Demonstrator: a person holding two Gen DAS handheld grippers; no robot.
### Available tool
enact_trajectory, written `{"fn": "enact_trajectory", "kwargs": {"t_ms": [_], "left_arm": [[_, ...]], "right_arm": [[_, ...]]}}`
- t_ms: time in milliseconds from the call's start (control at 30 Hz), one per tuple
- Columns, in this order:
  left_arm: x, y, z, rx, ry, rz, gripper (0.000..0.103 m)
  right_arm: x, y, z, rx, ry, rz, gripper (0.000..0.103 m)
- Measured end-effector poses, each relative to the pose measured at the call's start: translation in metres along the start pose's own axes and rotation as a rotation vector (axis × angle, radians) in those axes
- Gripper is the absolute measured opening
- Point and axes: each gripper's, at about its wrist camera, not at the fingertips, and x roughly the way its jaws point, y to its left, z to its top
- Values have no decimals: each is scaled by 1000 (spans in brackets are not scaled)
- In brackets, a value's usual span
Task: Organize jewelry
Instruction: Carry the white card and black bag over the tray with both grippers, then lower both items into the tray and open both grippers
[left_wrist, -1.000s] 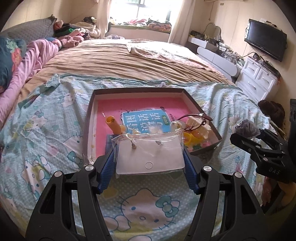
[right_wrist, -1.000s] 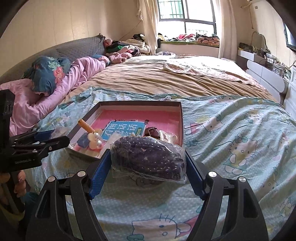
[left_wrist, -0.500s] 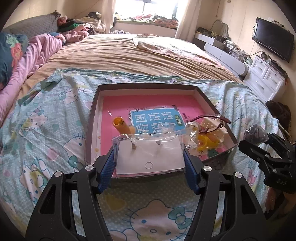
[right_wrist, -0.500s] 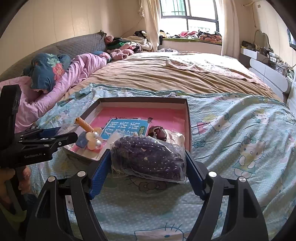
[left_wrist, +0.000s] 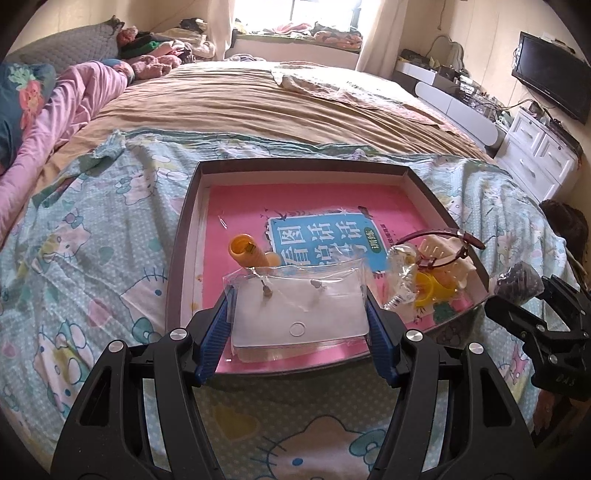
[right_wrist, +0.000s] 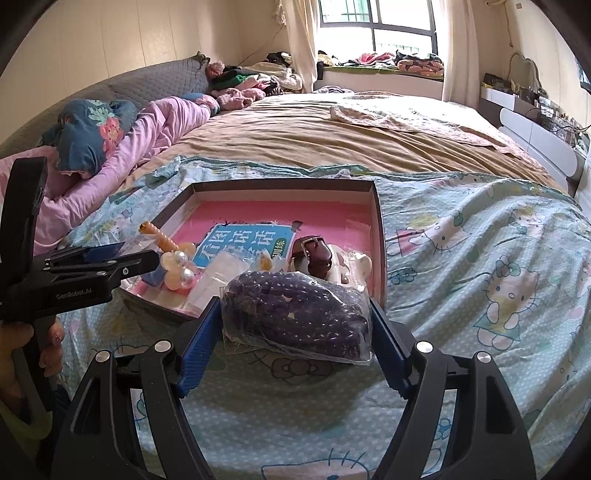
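Bed (left_wrist: 240, 107) covered near the foot with a cartoon-cat sheet (left_wrist: 92, 258). On the sheet sits a shallow dark-walled tray (left_wrist: 184, 229), its floor taken up by a pink booklet with a blue title panel (left_wrist: 321, 240).

Tray contents, left wrist view: an orange tube (left_wrist: 245, 251) stands tilted left of centre; at the right near corner a cluster of a brown watch strap (left_wrist: 443, 234), a cream hair claw (left_wrist: 448, 254), a yellow ring-shaped piece (left_wrist: 430, 291) and a crumpled clear wrapper (left_wrist: 400, 280). In the right wrist view, a pearl-and-peach hair ornament (right_wrist: 179, 266) lies by the tray's left near edge.

Left tongs (left_wrist: 297, 314) pinch a clear bag holding a white earring card (left_wrist: 299, 310); blue pads press both side edges. Two small studs show on the card. The bag hangs over the tray's near edge, above the pink floor; whether it touches, I cannot tell.

Right tongs (right_wrist: 295, 317) pinch a clear bag of dark purple beads (right_wrist: 295, 310), pads against both ends. This bag sits just outside the tray's near right corner, over the sheet, its far side overlapping the tray wall in view.

A hand (right_wrist: 22, 343) grips the left tool's handle at the far left.
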Motion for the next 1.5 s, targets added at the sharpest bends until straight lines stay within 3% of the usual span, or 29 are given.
{"fn": "enact_trajectory", "kwargs": {"t_ms": [533, 1267, 1500], "left_arm": [[13, 13, 2, -13, 16, 25, 58], [20, 17, 1, -17, 38, 28, 58], [20, 15, 0, -17, 43, 27, 63]], "right_arm": [[30, 22, 3, -61, 19, -7, 75], [58, 22, 3, -52, 64, -56, 76], [44, 23, 5, -61, 23, -64, 88]]}}
